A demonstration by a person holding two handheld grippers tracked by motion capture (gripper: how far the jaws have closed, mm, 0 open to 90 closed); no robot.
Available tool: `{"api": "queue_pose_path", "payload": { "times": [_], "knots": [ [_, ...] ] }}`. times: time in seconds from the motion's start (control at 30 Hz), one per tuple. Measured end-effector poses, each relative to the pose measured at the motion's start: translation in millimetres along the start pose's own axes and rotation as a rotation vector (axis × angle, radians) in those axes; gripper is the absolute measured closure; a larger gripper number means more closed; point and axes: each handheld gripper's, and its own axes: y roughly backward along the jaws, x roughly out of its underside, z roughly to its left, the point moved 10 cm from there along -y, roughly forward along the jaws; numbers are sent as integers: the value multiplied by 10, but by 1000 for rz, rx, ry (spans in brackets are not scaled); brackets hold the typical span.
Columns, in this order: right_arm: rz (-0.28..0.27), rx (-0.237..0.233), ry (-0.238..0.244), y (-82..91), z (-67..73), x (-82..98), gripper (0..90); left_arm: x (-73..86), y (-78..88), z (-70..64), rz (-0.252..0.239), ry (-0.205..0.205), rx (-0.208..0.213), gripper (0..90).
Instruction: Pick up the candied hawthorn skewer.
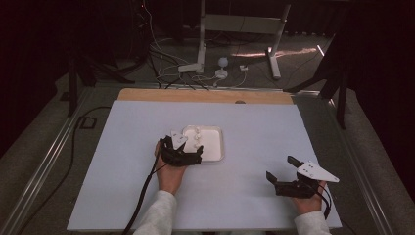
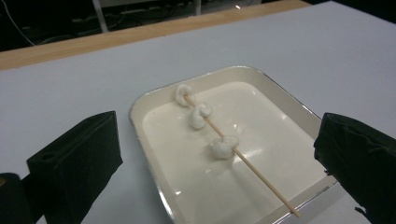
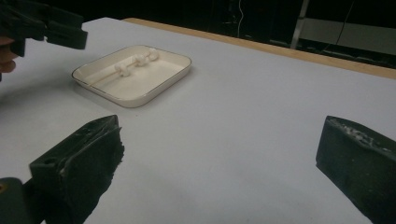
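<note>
The table is covered by a pale board, with a strip of bare wood left showing along the far edge. The working area is kept uncluttered, presumably so both grippers can be moved freely.

A shallow cream tray with a thin metallic rim is set near the middle of the board, a little toward the person's left. It is judged to be placed there so it can be reached by either hand and so its contents are kept off the board.

The left gripper is held at the tray's near-left edge, over the rim. Its jaws are spread wide in the left gripper view, one on each side of the tray, and nothing is held between them. The pose reads as an approach to the tray's contents, not a grasp.

The right gripper is held low, well apart from the tray at the right near corner of the board. Its jaws are likewise wide and nothing is gripped. It appears to be parked out of the way.

A thin wooden skewer is laid diagonally in the tray, its near end resting on the tray's rim. That raised end is judged the easiest place to pinch.

Three small white pieces are threaded on the skewer's far half, spaced apart; what they are cannot be told.
</note>
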Motion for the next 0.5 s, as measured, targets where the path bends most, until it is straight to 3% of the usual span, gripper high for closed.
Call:
{"api": "queue_pose_path", "payload": {
  "times": [0.17,0.23,0.5],
  "knots": [
    [5,-4,-1,-12,3,11,2,65,-82,-37,44,12,2,46],
    [8,-5,-3,-14,5,16,2,130,-143,-66,89,26,9,60],
    [8,-3,-1,-19,-10,17,2,328,-299,-128,203,12,-3,87]
  ]
}}
